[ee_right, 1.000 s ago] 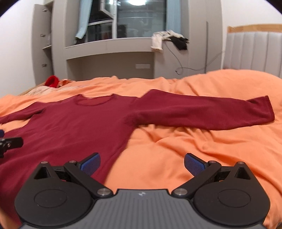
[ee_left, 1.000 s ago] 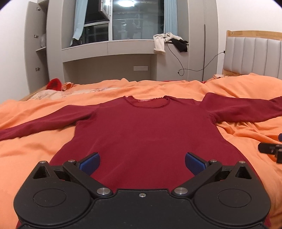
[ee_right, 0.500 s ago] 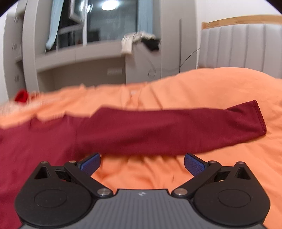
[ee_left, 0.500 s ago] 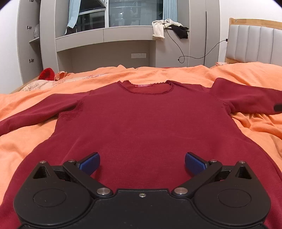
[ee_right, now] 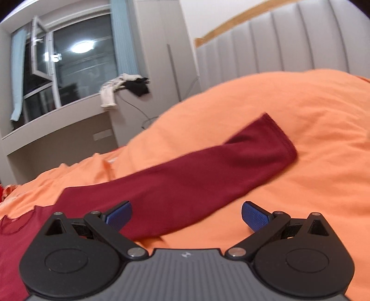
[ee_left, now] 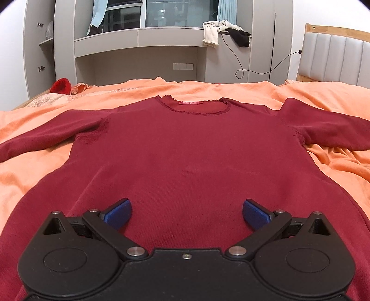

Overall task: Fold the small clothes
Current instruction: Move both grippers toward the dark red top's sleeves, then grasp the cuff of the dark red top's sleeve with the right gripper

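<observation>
We look across a bed spread with an orange duvet (ee_left: 208,90), rumpled into soft folds, and on it a dark red long-sleeved top (ee_left: 185,157) lies flat, front up, neckline away from us and both sleeves stretched out to the sides. Our left gripper (ee_left: 186,211) hangs over the lower part of the top, its blue-padded fingers (ee_left: 118,211) spread wide with nothing between them. Our right gripper (ee_right: 186,214) is tilted above the top's right sleeve (ee_right: 185,183) — its fingers are likewise wide apart and hold nothing. The sleeve's cuff (ee_right: 281,136) rests on the duvet near a grey padded headboard (ee_right: 289,39). Beyond the bed stands a grey built-in unit with a window (ee_left: 180,12), pale and black clothes (ee_left: 224,31) draped on its ledge, a cable (ee_left: 254,67) hanging down — and something red (ee_left: 60,86) at the bed's far left.
</observation>
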The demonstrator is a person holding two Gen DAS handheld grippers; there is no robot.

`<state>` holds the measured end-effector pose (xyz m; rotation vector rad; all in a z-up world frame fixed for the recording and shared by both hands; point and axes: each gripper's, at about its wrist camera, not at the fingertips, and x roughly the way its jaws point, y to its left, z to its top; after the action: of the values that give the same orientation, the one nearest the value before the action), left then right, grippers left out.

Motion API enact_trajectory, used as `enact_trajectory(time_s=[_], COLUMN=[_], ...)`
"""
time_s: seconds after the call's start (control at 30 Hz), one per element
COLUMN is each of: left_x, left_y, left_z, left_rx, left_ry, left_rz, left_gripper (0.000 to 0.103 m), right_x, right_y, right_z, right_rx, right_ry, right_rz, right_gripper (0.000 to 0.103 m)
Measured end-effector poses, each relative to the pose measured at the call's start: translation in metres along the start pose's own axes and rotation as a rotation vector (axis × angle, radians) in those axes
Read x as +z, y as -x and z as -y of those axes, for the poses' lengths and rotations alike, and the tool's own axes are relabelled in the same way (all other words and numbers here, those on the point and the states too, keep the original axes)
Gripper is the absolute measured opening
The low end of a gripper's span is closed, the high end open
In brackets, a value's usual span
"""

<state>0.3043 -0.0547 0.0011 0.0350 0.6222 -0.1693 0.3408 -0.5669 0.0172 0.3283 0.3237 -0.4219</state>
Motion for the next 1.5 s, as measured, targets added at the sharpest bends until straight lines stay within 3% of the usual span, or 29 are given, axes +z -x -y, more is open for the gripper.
enact_trajectory(time_s=[0.13, 0.2, 0.47, 0.63, 0.77, 0.83, 0.87, 0.9, 0.97, 1.23, 1.5], left_x=[-0.002, -0.004, -0.009, -0.010, -0.013, -0.013, -0.014, -0.014, -0.015, -0.006, 0.006], left_y=[-0.001, -0.001, -0.002, -0.002, -0.002, -0.001, -0.001, -0.001, 0.000, 0.004, 0.014], left_z=[-0.002, -0.002, 0.002, 0.003, 0.006, 0.005, 0.005, 0.004, 0.005, -0.001, -0.013], left_rx=[-0.010, -0.013, -0.006, 0.000, 0.011, 0.009, 0.011, 0.011, 0.012, 0.008, 0.043], left_ry=[0.006, 0.003, -0.025, -0.029, -0.039, -0.036, -0.036, -0.036, -0.037, -0.007, 0.033], left_rz=[-0.003, -0.001, 0.008, 0.014, 0.022, 0.024, 0.024, 0.025, 0.027, 0.023, 0.015], left_gripper=[0.102, 0.102, 0.103, 0.103, 0.103, 0.103, 0.103, 0.103, 0.103, 0.102, 0.102], right_x=[-0.002, -0.002, 0.012, 0.016, 0.018, 0.018, 0.017, 0.016, 0.015, 0.036, 0.072], right_y=[-0.010, -0.006, -0.025, -0.044, -0.054, -0.057, -0.058, -0.059, -0.058, -0.029, 0.006], right_z=[0.012, 0.019, 0.058, 0.075, 0.091, 0.095, 0.098, 0.102, 0.107, 0.074, -0.035], right_rx=[0.006, 0.016, -0.097, -0.177, -0.190, -0.203, -0.204, -0.190, -0.160, -0.064, 0.088], right_ry=[-0.030, -0.058, -0.279, -0.333, -0.387, -0.394, -0.411, -0.434, -0.463, -0.344, -0.045], right_rz=[-0.030, 0.006, 0.085, 0.128, 0.168, 0.171, 0.166, 0.161, 0.170, 0.230, 0.260], right_gripper=[0.103, 0.103, 0.100, 0.072, 0.060, 0.027, 0.018, 0.011, 0.008, 0.006, 0.006])
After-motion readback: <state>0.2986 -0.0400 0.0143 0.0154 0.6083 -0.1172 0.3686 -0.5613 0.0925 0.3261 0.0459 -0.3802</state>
